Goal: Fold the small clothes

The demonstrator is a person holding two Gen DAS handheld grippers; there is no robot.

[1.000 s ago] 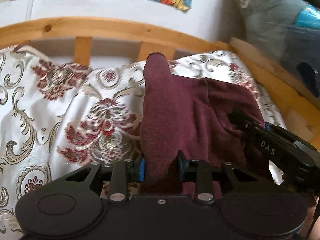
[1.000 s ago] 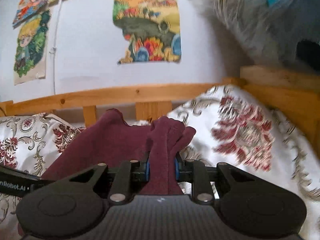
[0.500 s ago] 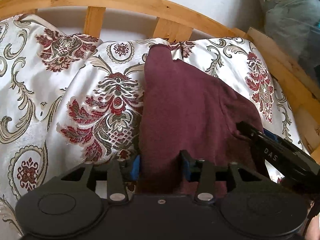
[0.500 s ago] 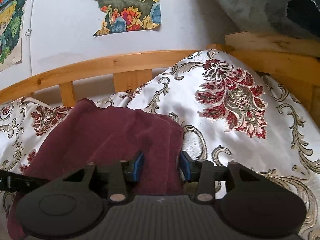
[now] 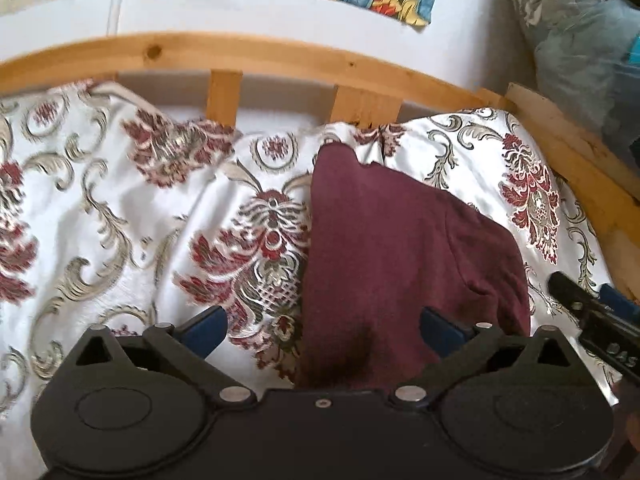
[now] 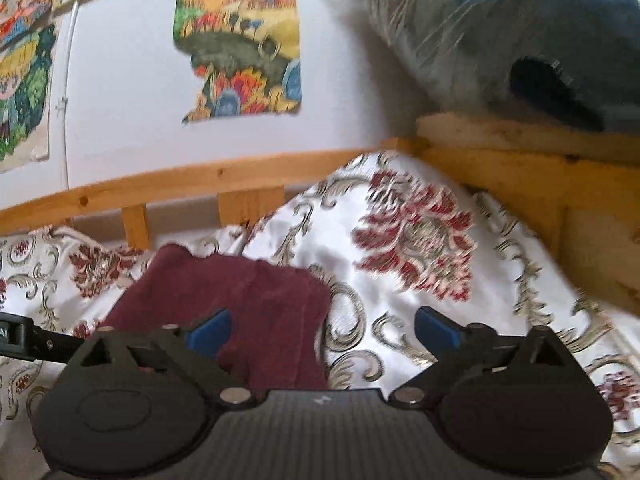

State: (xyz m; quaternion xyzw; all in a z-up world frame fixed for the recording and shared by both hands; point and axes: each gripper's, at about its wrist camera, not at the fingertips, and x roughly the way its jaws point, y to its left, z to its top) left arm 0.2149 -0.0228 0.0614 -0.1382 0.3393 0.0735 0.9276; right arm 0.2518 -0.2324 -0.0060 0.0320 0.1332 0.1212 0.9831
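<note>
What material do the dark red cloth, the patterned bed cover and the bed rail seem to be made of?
Dark red cloth: probably knitted cotton or fleece; matte, slightly fuzzy, soft folds.
Patterned bed cover: likely satin-like brocade; it shines, with woven-looking red and grey ornaments.
Bed rail: light wood, perhaps pine; knots and grain show, with a smooth finish.

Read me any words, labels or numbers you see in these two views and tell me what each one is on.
"DAS", blurred and only partly legible: white print on the black body of the right tongs, at the right edge of the left wrist view.
"AI": end of a white print cut off by the frame edge, on the black left tongs in the right wrist view.
The wall pictures carry no readable text.
</note>
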